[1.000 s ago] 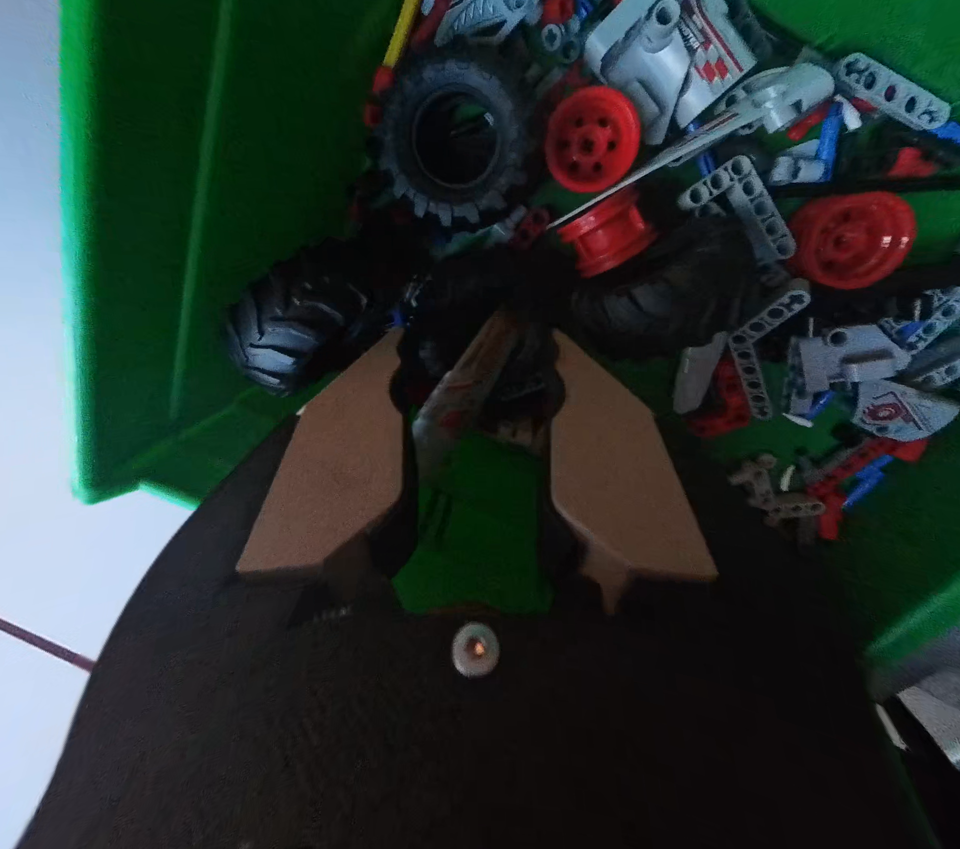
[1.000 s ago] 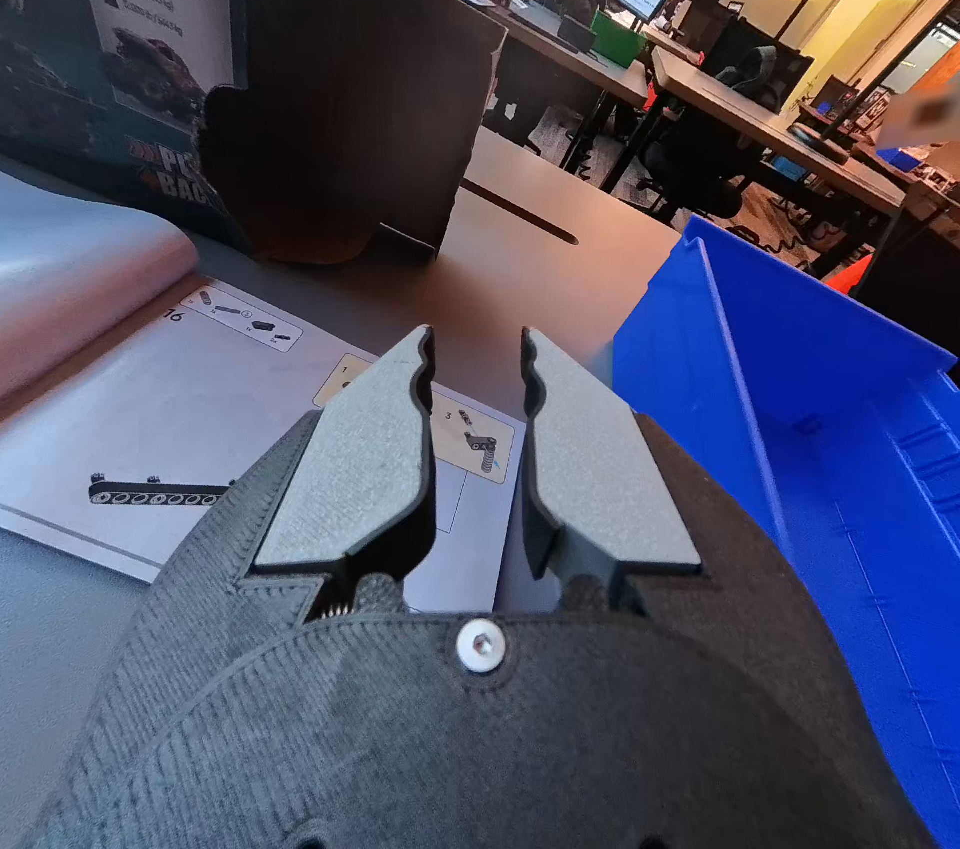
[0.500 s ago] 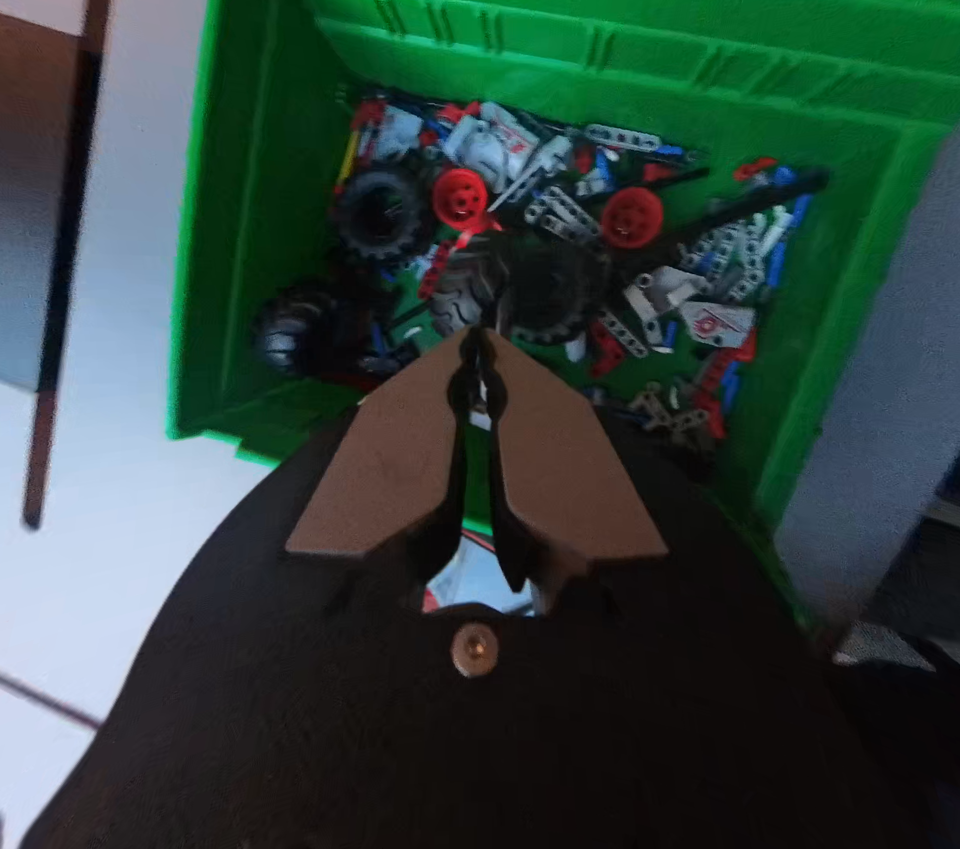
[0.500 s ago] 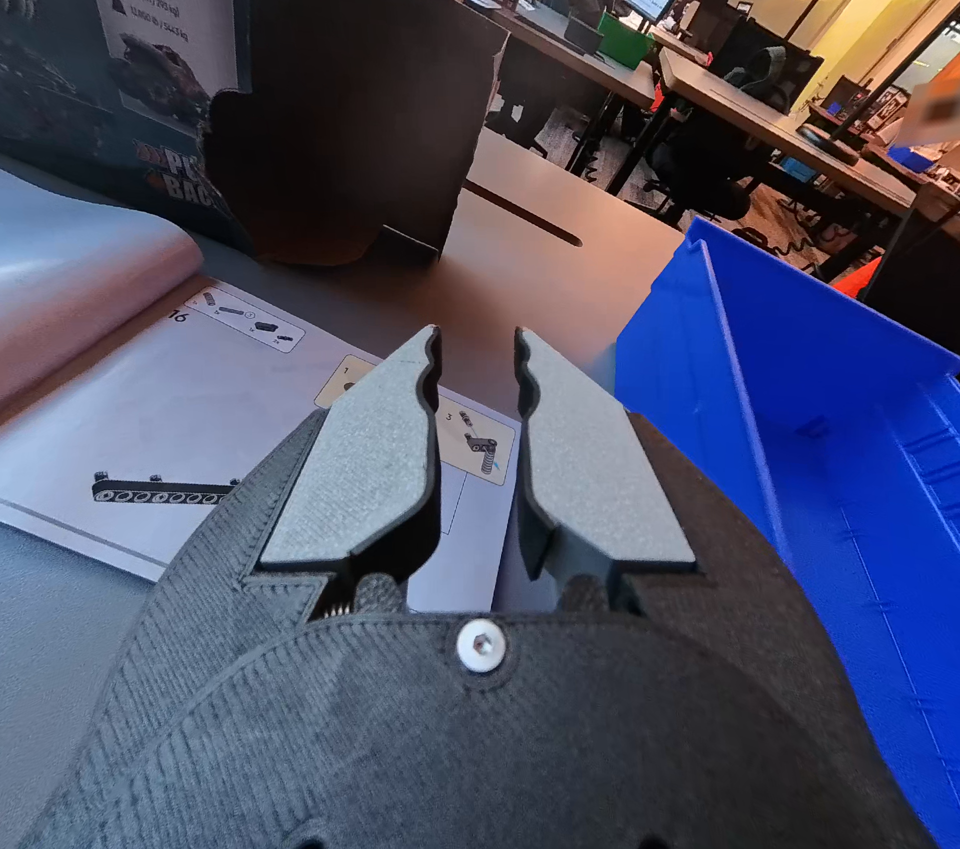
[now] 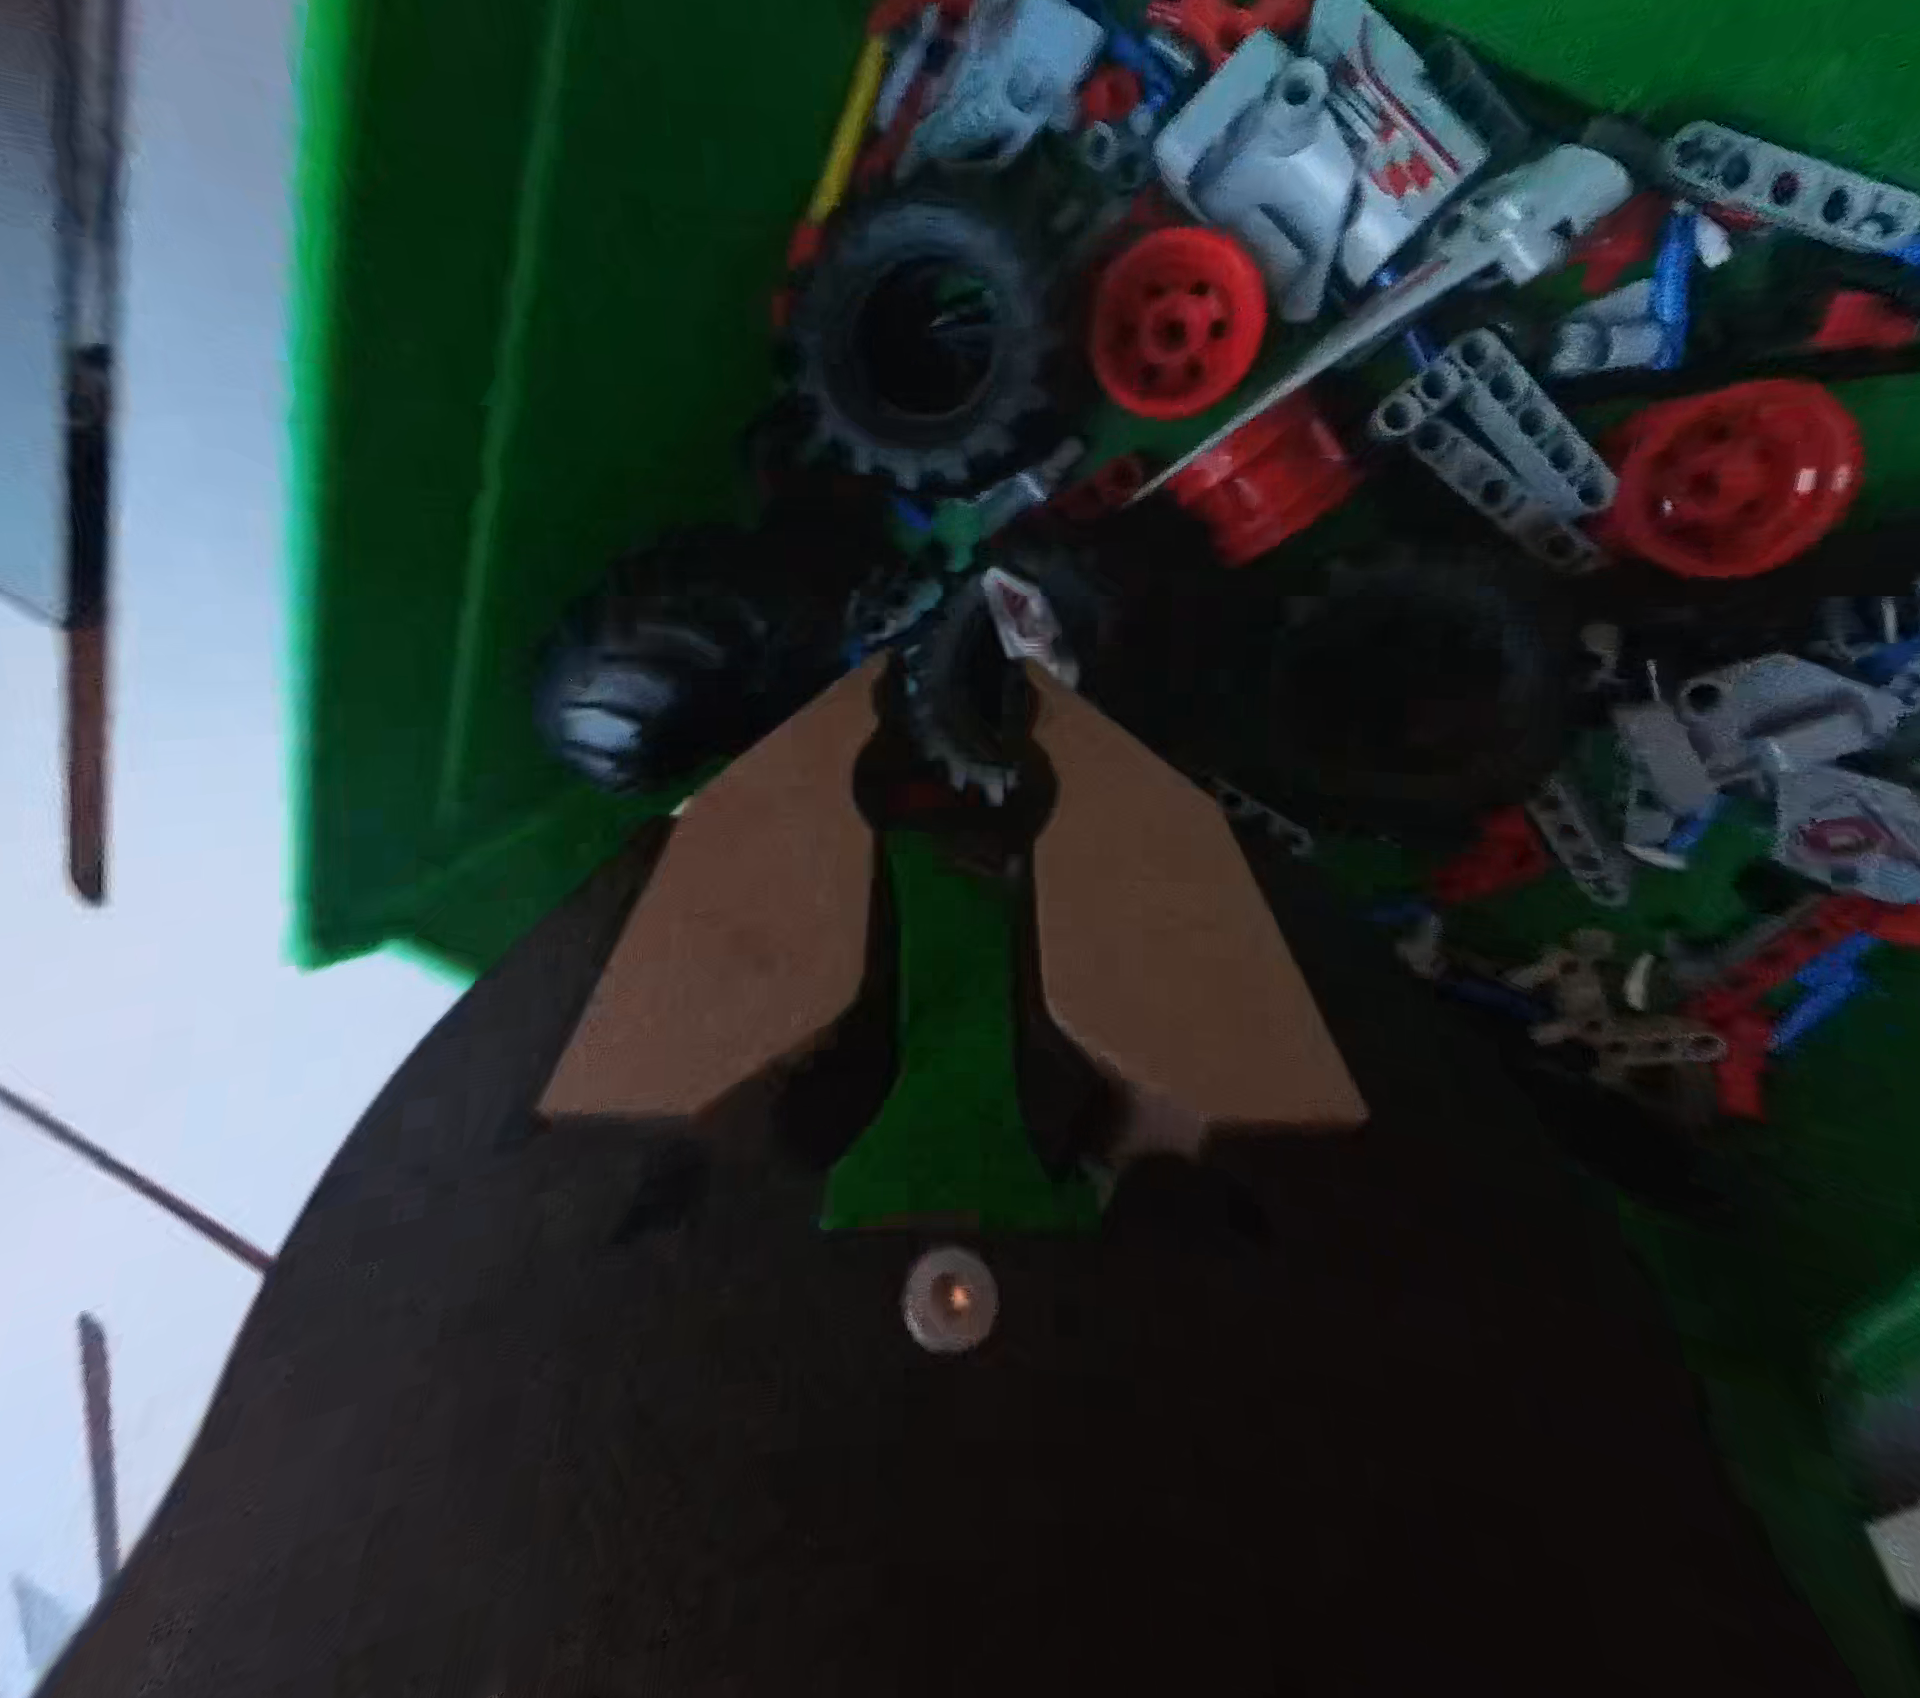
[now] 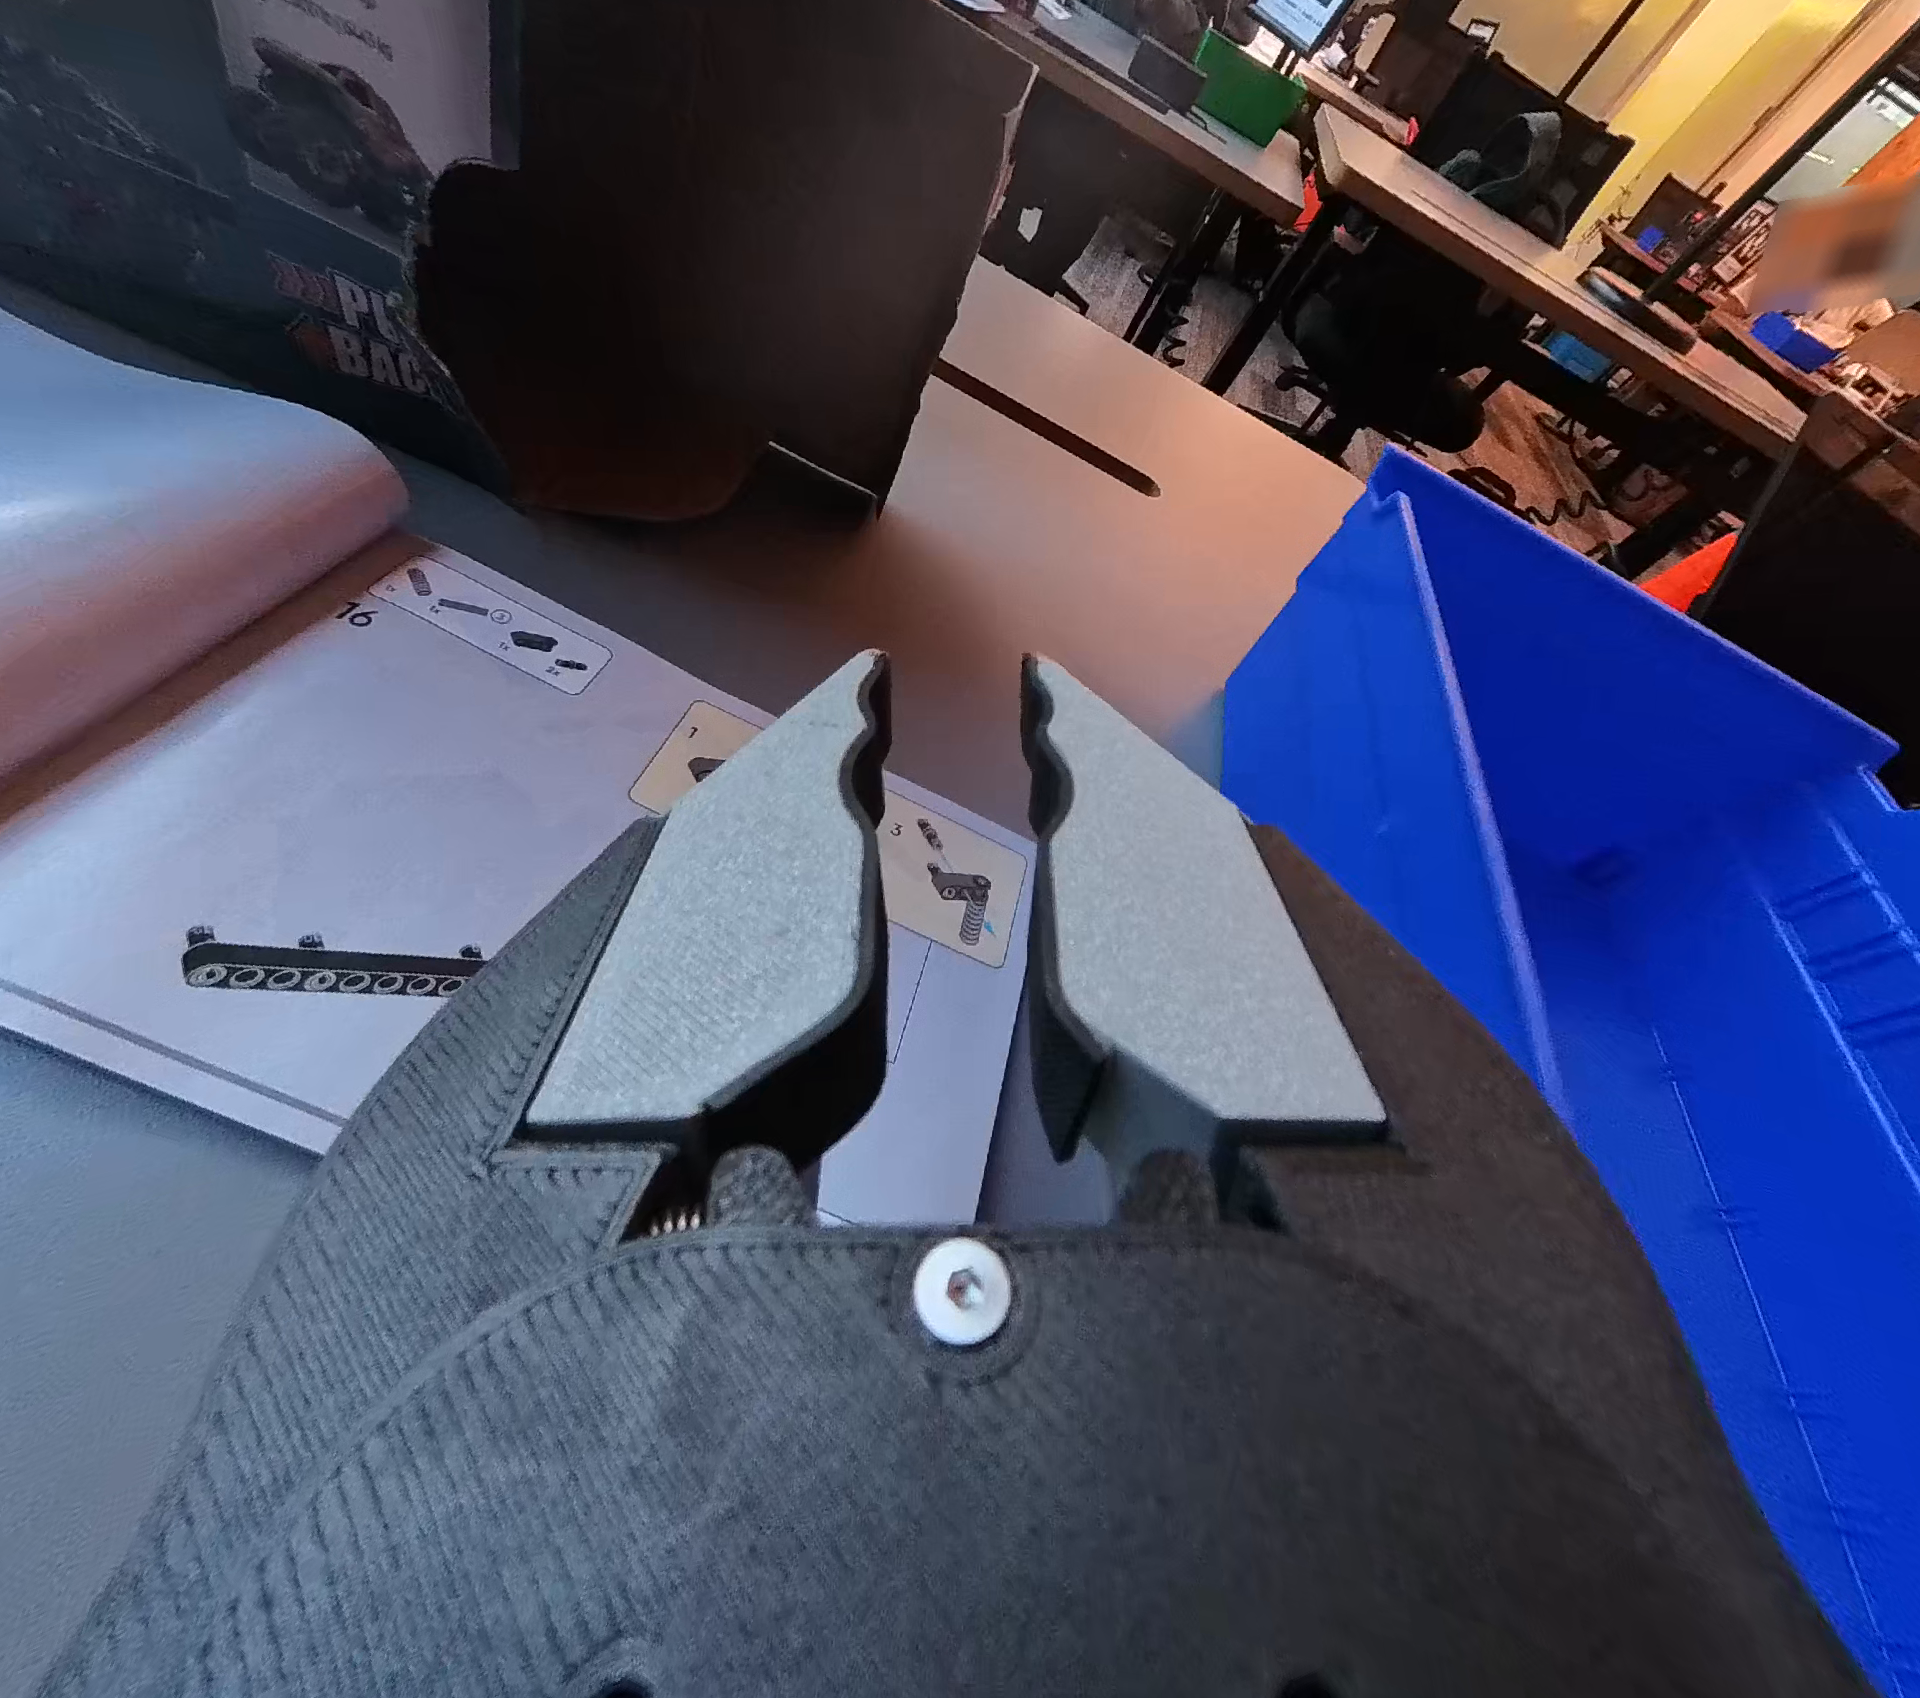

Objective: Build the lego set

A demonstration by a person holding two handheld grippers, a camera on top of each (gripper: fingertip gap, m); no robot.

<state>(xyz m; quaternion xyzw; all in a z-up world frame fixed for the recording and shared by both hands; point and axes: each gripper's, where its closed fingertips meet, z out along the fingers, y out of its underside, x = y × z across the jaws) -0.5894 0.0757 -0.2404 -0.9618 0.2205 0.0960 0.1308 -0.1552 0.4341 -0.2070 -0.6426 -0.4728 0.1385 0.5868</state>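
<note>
- The lego pieces [image 5: 1299,360] lie heaped in the green bin [image 5: 582,194], ahead of the left gripper [image 5: 961,682] and off to its right; none is assembled that I can see.
- Right at the tips of the left gripper sits a small dark toothed piece [image 5: 961,734] (a little tyre or gear, too blurred to name), with a pale grey-and-red panel [image 5: 1023,625] poking up just beyond it.
- The left gripper's tan fingers [image 5: 748,921] stand slightly apart with the dark piece between their tips; whether they press on it or only straddle it, I cannot tell.
- Ahead and slightly left of those tips lies a big black tyre [image 5: 925,344]; a red wheel hub [image 5: 1179,323] sits beside it to the right, and another black tyre [image 5: 644,692] rests just left of the fingers against the bin wall.
- The right gripper [image 6: 956,682] hangs over the table with its grey fingers spread and nothing between them.
- Under it and to its left lies the open instruction booklet [image 6: 312,817]; a blue bin [image 6: 1558,817] stands close on its right, the set's box [image 6: 520,142] farther ahead to the left.
- By my judgement the step in hand is fetching a part from the bin, early in the build.
- The next move calls for a firm pinch on that one piece, then a straight lift clear of the tangle without dragging neighbours along.
</note>
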